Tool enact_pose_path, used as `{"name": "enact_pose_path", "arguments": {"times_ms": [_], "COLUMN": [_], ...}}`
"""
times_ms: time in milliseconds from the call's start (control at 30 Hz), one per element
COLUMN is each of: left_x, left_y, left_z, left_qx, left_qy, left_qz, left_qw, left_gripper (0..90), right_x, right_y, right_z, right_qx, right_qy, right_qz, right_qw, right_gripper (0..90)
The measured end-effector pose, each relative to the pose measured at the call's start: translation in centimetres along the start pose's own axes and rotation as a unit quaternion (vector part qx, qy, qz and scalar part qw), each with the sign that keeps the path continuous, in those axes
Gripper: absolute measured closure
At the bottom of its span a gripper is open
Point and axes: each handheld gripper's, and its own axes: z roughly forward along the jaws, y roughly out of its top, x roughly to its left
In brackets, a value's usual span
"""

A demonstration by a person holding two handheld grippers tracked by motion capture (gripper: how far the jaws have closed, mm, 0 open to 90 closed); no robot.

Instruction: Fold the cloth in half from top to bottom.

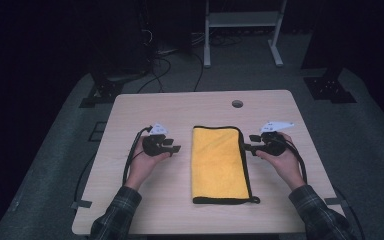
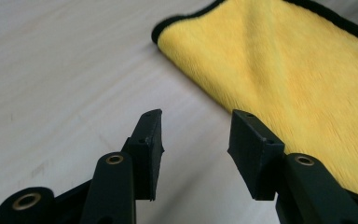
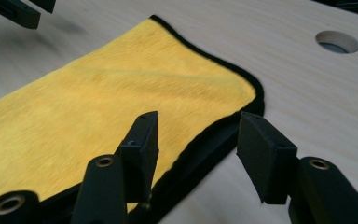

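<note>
Here my left gripper (image 1: 173,145) sits in my left hand (image 1: 147,161) on the left part of the bench (image 1: 145,107), its jaws pointing toward the yellow cloth (image 1: 217,162) and standing apart with nothing but bare wood between them. In the left gripper view its tips hang above the bench just beside the cloth's long edge, not touching it. The cloth itself lies flat in the middle of the bench, folded into a long strip with a black border, its near end toward me and its far end short of the round hole (image 1: 237,103) in the benchtop. To the right of it, my right gripper (image 1: 250,142) is in my right hand (image 1: 282,162), aimed at the cloth's right edge near the far corner. Its jaws are parted as well; in the right gripper view they straddle the black hem without pressing on it.
</note>
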Motion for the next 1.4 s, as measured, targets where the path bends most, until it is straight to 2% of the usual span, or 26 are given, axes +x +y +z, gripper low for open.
{"name": "enact_pose_path", "arguments": {"times_ms": [100,233,300,400,467,567,633,733,967,1000,1133,1333,1400], "left_x": [0.5,1.2,1.5,1.8,1.9,2.1,2.1,2.2,2.7,2.7,2.9,2.8,2.7], "left_y": [1.3,2.9,3.5,4.1,4.4,4.7,4.8,4.8,4.3,4.3,4.2,4.2,4.2], "left_z": [1.2,3.1,4.0,5.4,6.2,7.3,8.1,8.8,9.8,9.8,9.9,10.0,9.9], "left_qx": [-0.006,-0.002,-0.002,-0.005,-0.004,0.001,0.001,0.017,0.038,0.037,0.036,0.037,0.035], "left_qy": [0.0,0.004,0.004,0.005,0.013,0.015,0.015,0.023,0.029,0.027,0.024,0.023,0.012], "left_qz": [-0.002,0.001,-0.005,-0.015,-0.014,-0.018,-0.022,-0.011,-0.011,-0.012,-0.012,-0.013,-0.011], "left_qw": [1.0,1.0,1.0,0.9999,0.9998,0.9997,0.9996,0.9995,0.9988,0.9989,0.999,0.999,0.9993], "left_gripper": [53.9,53.6,53.3,52.9,52.6,51.7,51.0,50.1,48.0,47.8,47.7,48.8,55.7], "right_x": [-1.1,-2.5,-3.0,-4.0,-4.6,-5.3,-5.7,-5.8,-5.6,-5.6,-5.7,-5.3,-5.3], "right_y": [0.9,1.7,1.9,2.1,2.3,2.1,1.9,1.8,1.7,1.5,1.3,1.2,1.3], "right_z": [1.4,3.1,3.8,4.9,5.6,6.3,7.0,7.7,8.8,9.0,9.1,9.0,8.9], "right_qx": [0.006,0.014,0.016,0.018,0.02,0.011,0.028,0.027,0.04,0.047,0.043,0.042,0.045], "right_qy": [-0.008,-0.015,-0.016,-0.021,-0.025,-0.028,-0.026,-0.02,-0.021,-0.022,-0.016,0.003,0.01], "right_qz": [0.006,0.009,0.012,0.021,0.022,0.035,0.036,0.037,0.016,0.013,0.009,0.004,0.01], "right_qw": [0.9999,0.9998,0.9997,0.9994,0.9992,0.9989,0.9986,0.9987,0.9988,0.9986,0.9989,0.9991,0.9989], "right_gripper": [46.8,47.2,47.2,47.6,47.5,47.0,45.2,43.6,43.0,43.0,43.2,60.8,66.3]}}
